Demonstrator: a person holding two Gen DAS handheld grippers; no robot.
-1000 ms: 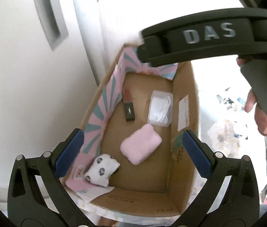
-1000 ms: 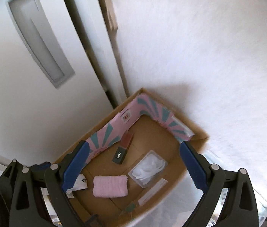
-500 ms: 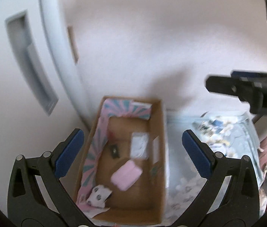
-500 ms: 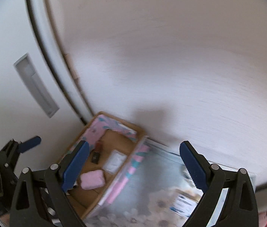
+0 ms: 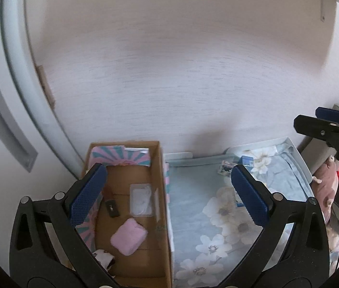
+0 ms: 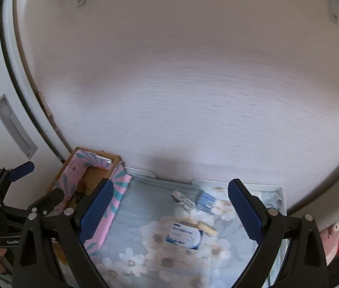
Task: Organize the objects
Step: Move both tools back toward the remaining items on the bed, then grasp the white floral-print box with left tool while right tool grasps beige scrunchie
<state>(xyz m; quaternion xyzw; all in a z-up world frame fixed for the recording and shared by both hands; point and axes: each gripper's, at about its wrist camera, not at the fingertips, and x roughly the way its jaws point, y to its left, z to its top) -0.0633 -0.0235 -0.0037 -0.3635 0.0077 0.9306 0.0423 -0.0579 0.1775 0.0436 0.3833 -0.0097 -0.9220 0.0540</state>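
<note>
Right wrist view shows both sets of jaws apart and empty above the floral bedspread [image 6: 145, 259], where the right gripper [image 6: 169, 211] could, I judge, snag cloth while pinching the flat white-and-blue packet [image 6: 185, 235].

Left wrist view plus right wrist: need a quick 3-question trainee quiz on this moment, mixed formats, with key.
1. True or false: the pink folded cloth lies inside the cardboard box.
2. Multiple choice: the white and blue packet rests on A) the floral sheet, B) the box floor, C) a gripper.
3. Fill in: both the left gripper and the right gripper have their fingers ____ and hold nothing.

Key: 1 true; 2 A; 3 open.
</note>
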